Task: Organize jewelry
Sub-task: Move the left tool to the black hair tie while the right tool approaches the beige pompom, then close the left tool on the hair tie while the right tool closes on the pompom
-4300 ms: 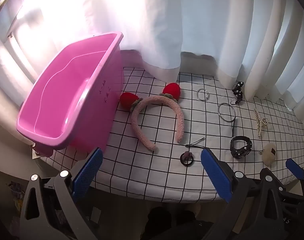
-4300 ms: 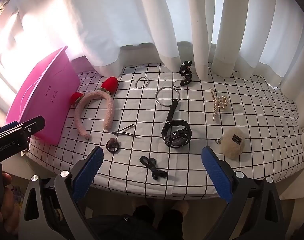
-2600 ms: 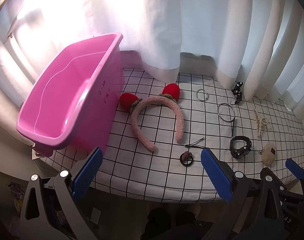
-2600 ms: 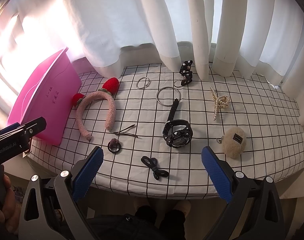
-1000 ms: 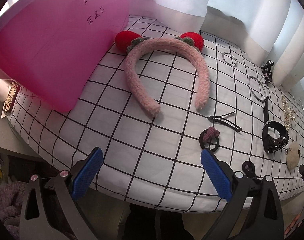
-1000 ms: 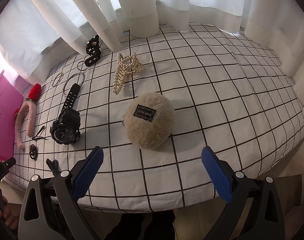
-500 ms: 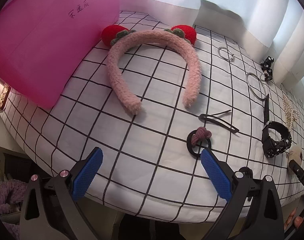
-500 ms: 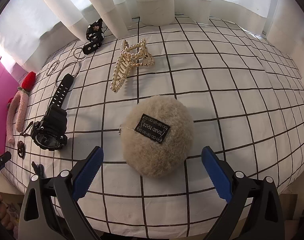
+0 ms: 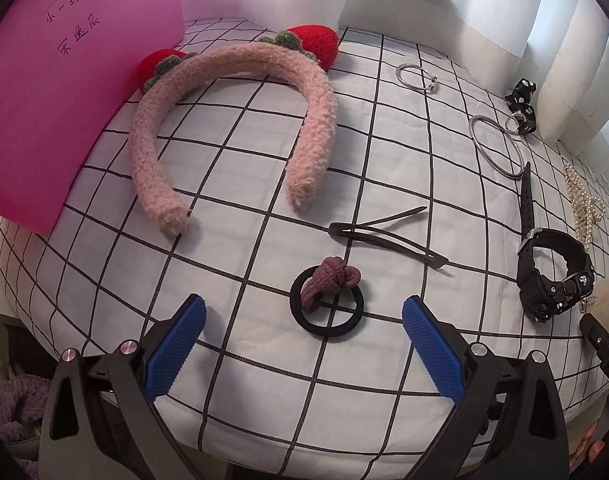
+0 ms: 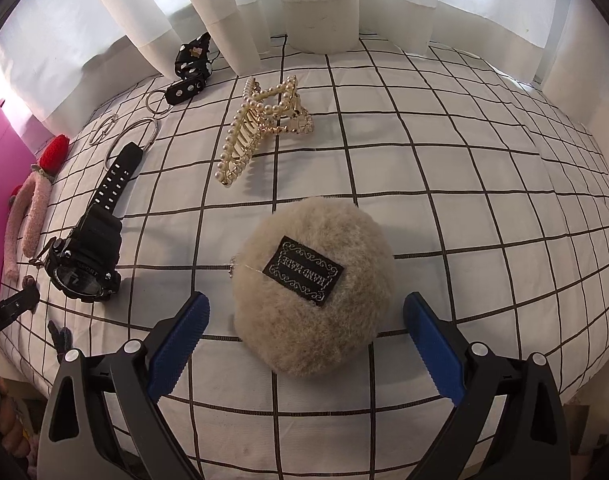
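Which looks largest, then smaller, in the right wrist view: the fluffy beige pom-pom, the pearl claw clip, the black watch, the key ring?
1. Fluffy beige pom-pom, though it lies nearest the camera, which inflates it.
2. Black watch and pearl claw clip: too alike in extent to rank.
3. Key ring, clearly smallest.

Daylight comes through the white curtains [image 10: 316, 4] at the back, soft and bright; the upper left of the left wrist view is blown out in glare; the fluffy pouch [image 10: 312, 288] and watch [image 10: 86, 256] cast faint shadows towards the camera; both views stay sharp; grid lines bow strongly, corners black.
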Motion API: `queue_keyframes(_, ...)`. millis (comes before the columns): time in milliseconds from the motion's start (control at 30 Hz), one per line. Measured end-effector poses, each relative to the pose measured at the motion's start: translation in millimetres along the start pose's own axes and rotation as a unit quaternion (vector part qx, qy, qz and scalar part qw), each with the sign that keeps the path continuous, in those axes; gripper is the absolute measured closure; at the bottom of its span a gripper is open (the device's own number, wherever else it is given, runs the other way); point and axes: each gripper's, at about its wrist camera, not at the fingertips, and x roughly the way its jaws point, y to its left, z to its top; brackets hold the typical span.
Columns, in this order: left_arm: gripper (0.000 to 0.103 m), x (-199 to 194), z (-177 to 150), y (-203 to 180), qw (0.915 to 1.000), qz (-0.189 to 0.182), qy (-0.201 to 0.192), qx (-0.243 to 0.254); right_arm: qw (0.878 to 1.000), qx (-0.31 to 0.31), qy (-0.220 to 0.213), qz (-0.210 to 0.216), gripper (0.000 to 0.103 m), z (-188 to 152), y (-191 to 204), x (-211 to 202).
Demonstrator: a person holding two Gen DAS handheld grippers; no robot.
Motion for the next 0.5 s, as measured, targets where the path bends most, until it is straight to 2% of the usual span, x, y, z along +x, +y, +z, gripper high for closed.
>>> queue_keyframes(100,0.006,1,-3,-3,0.9998,0.015,-0.013,0.010,1.000,-0.012,-0.005,-0.006,0.009,-2,3,1)
queue_keyframes(267,0.007,0,-9,-3,0.9992,0.008,-0.040,0.007,0.999,-0.028,-0.013,-0.012,0.010,-3,7,2)
queue_keyframes(300,0.010,-1,-9,-3,0.9991,0.006,-0.042,0.008,0.999,-0.030,-0.015,-0.013,0.011,-3,7,1)
queue_keyframes(333,0.013,-4,-12,-3,0.9989,0.005,-0.046,0.009,0.999,-0.033,-0.018,-0.017,0.018,-3,8,0)
queue_keyframes(367,0.021,-6,-13,-3,0.9987,0.005,-0.051,0.011,0.999,-0.039,-0.024,-0.022,0.023,-3,9,-1)
queue_keyframes(400,0.030,-8,-13,-4,0.9985,0.005,-0.054,0.010,0.999,-0.041,-0.027,-0.021,0.035,-2,9,-3)
queue_keyframes(433,0.034,-10,-14,-3,0.9984,0.004,-0.055,0.008,0.999,-0.041,-0.029,-0.021,0.042,-1,9,-4)
queue_keyframes(500,0.050,-14,-17,-4,0.9983,0.003,-0.058,0.006,0.999,-0.043,-0.028,-0.018,0.042,0,8,-4)
